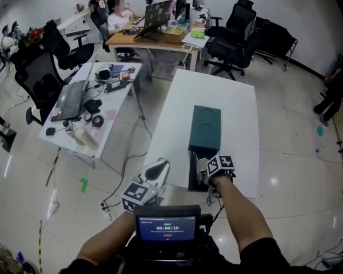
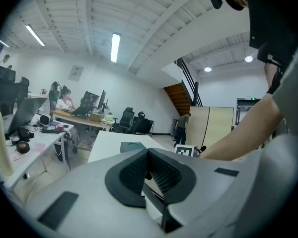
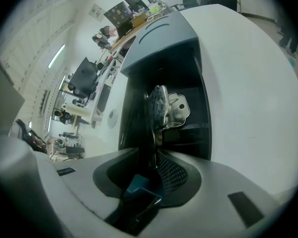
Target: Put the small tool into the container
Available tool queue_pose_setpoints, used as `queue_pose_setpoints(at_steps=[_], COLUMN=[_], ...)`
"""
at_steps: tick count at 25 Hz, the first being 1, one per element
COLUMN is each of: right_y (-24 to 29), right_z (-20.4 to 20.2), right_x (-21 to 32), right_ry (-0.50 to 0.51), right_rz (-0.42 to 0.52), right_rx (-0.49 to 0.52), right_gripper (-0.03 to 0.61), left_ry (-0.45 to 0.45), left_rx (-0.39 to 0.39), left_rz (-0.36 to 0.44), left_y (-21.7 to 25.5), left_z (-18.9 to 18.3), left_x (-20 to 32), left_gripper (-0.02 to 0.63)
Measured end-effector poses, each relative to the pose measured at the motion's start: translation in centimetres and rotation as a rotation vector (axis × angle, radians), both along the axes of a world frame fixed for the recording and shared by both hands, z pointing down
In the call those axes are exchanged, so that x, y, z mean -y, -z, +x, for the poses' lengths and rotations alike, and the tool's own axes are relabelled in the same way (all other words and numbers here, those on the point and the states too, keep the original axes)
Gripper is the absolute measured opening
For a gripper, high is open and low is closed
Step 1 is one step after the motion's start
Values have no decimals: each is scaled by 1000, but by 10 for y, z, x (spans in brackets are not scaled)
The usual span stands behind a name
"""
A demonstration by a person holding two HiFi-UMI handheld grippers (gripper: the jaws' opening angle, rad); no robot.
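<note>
A dark green box-shaped container (image 1: 204, 124) lies lengthwise on the white table (image 1: 240, 124), its near end open and dark inside. My right gripper (image 1: 208, 173) points down into that opening. In the right gripper view the small tool (image 3: 175, 108), silvery metal with a dark ribbed part, lies inside the container (image 3: 159, 38). A thin dark end of it reaches back between the jaws of the right gripper (image 3: 151, 162), whose pads stand apart. My left gripper (image 1: 158, 167) hangs beside the table's near left edge, roughly level, its pads (image 2: 161, 172) meeting at the tips with nothing between them.
A desk (image 1: 111, 104) with a keyboard (image 1: 71, 99), tape rolls and cables stands to the left. Office chairs (image 1: 234, 36) and a far desk with seated people (image 1: 120, 16) lie beyond the table. A person (image 1: 331, 96) stands at the right. A small screen (image 1: 167, 224) sits near my chest.
</note>
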State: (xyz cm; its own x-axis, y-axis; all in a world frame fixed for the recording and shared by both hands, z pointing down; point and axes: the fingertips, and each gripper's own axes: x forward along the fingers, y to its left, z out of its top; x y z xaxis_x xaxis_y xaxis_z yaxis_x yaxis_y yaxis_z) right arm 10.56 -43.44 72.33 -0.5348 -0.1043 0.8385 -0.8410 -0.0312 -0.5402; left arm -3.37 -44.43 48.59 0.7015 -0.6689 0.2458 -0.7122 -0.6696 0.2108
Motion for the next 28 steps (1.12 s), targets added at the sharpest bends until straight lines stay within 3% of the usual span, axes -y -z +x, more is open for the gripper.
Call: queue_pose_setpoints(at_steps=[7,11,14,18,22,23,28], right_y=[36,94,134,177,240,252,261], right_z=[-7,-12,-17,-14,-20,-17,-13], right_x=[-3,-8,-20,-37,-57,-62,-89], right_ry=[-46,-153,-169,-144,-130,-151,-195], right_rz=[137,309,454,679,957,1017,1144], right_rx=[136,319,391,351,375,357,235], right_gripper=[133,127,77,77,77,26,11], left_ry=[-20,-48,-50,-78,-96,-101,-199], left_rx=[-6,2,-16,-30,-69,-76,-39], left_rz=[12,45,43,50,45,50,145], left_y=[8,11,9,11,19,21,23], left_z=[-1,-2,-11,-16,-28,-31,-31], left_x=[-3,-9,-16,-24,-28,-29,-39], left_gripper=[9,9,9,9,9,9,9])
